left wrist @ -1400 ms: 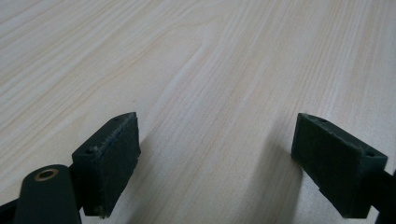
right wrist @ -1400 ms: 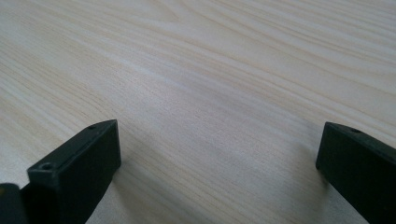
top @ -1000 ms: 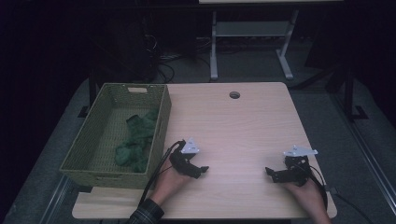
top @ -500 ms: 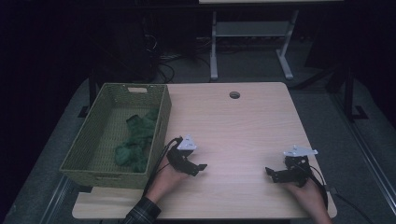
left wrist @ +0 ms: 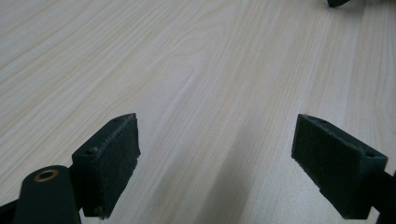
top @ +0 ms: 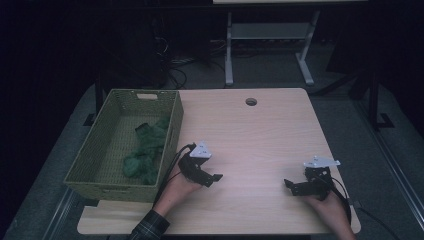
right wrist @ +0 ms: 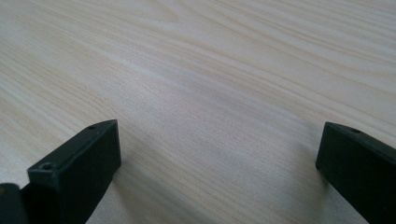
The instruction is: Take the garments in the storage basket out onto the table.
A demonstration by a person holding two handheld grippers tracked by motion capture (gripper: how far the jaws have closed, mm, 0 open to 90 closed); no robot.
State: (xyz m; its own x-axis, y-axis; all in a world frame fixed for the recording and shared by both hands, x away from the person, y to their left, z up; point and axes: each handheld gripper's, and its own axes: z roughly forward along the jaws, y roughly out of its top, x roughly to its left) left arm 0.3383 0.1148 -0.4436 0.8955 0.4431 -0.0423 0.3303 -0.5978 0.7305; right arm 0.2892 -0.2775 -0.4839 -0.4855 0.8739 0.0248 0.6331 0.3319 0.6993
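Green cloth (top: 148, 150) lies crumpled inside the woven basket (top: 170, 131), which stands on the left part of the wooden surface (top: 260, 135), well back from the near edge. Nearest the person, the right gripper (top: 292, 185) hangs low over the bare wood by the near right corner, held in the right hand (top: 327, 202), its jaws pointing toward the middle of the surface; the right gripper view shows both black jaws spread wide with only pale wood grain between them. Slightly farther in, the left gripper (top: 214, 179) sits in the left hand (top: 175, 190), just beside the basket's near right corner and apart from the cloth; its jaws are likewise spread wide over bare wood in the left gripper view. Beyond both, a round cable hole (top: 251, 102) marks the far edge of the surface, and a white metal frame (top: 265, 45) stands on the dark floor behind.
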